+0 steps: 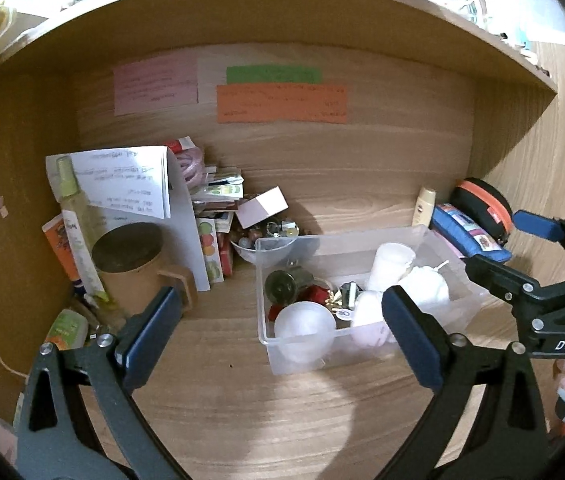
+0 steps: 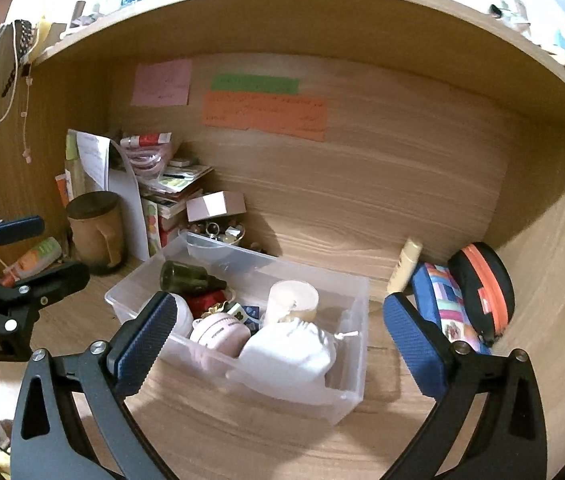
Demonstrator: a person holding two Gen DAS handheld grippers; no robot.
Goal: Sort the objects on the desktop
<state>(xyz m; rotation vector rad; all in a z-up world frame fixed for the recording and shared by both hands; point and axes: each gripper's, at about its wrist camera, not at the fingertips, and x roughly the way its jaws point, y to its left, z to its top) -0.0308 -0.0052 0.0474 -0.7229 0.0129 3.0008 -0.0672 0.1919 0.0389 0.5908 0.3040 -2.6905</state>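
A clear plastic bin (image 1: 438,242) (image 2: 356,344) stands on the wooden desk inside a cubby. It holds a white cloth pouch (image 2: 290,350), a white candle (image 2: 293,298), a pink round gadget (image 2: 218,330), a dark green bottle (image 2: 184,276), a frosted cup (image 1: 302,330) and small items. My left gripper (image 1: 282,336) is open and empty, in front of the bin. My right gripper (image 2: 278,344) is open and empty, its fingers either side of the bin's near end. It also shows at the right of the left wrist view (image 1: 522,252).
At the back left stand a lidded brown mug (image 1: 132,264), a spray bottle (image 1: 78,236), papers and stacked booklets (image 1: 210,200), a pink box (image 1: 262,206) and a bowl of trinkets (image 2: 218,234). At the right lie a cream tube (image 2: 404,264), a blue pencil case (image 2: 442,304) and a black-orange pouch (image 2: 482,284).
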